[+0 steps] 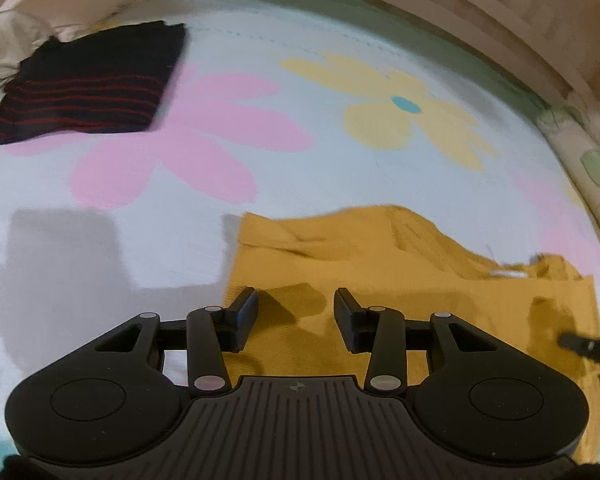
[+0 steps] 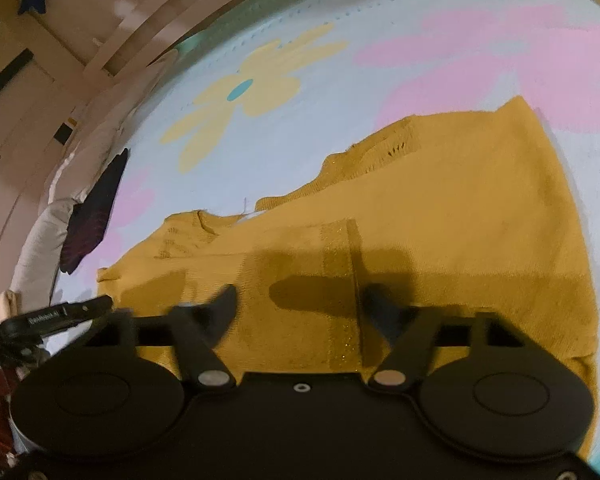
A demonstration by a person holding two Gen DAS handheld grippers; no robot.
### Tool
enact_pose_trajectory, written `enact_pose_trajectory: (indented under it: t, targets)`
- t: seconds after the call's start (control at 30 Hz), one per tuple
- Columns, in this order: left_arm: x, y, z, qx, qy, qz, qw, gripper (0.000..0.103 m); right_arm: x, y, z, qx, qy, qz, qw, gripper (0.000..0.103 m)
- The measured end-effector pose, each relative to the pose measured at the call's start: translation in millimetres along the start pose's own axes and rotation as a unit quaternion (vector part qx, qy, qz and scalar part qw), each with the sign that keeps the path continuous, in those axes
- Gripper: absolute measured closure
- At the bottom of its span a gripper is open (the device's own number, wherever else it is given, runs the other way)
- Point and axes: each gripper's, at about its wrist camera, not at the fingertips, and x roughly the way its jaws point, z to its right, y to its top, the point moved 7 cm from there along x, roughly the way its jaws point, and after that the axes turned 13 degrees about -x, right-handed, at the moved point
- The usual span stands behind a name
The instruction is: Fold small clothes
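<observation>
Left wrist view: the left gripper (image 1: 296,312) occupies the lower centre of the frame, its two fingers apart with a clear gap between them and no cloth pinched; mustard fabric lies beneath that gap. The mustard knit garment (image 1: 412,280) spreads across the lower right on a pale blue bedspread (image 1: 204,240) printed with a pink flower (image 1: 188,136) at centre left and a yellow flower (image 1: 404,112) at upper centre. A folded dark garment with red stripes (image 1: 88,88) rests at upper left, well apart from the mustard one. The black tip of the right gripper (image 1: 580,344) enters at the right edge, over the mustard cloth.

Right wrist view: the right gripper (image 2: 300,308) fills the lower centre, its fingers blurred; whether the pads press on cloth cannot be told. Between them runs a glittery band (image 2: 340,280) of the mustard knit garment (image 2: 460,208), which covers the middle and right of the frame. The left gripper (image 2: 72,312) shows at the left edge, and the dark garment (image 2: 96,208) lies at middle left.
</observation>
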Motion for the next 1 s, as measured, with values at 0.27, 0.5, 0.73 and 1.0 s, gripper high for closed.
enact_pose_trajectory:
  t: [0.27,0.5,0.73,1.0]
  targets:
    - [-12,18,-27,-0.053,0.016,0.027,0.9981,0.062,-25,19,-31,-0.076,0.0,0.032,0.997,0.09]
    - [-13,21,-26,-0.06,0.008,0.029,0.9978,0.062,-98,65,-12,-0.106,-0.056,0.108,0.987,0.09]
    - [-2,10,-4,-0.023,0.003,0.007,0.9997,0.062,-86,36,53,-0.054,-0.114,0.046,0.991,0.09]
    - [10,-2,11,0.014,0.0,-0.017,0.9998,0.062,-78,26,63,-0.027,-0.123,0.019,0.992,0.09]
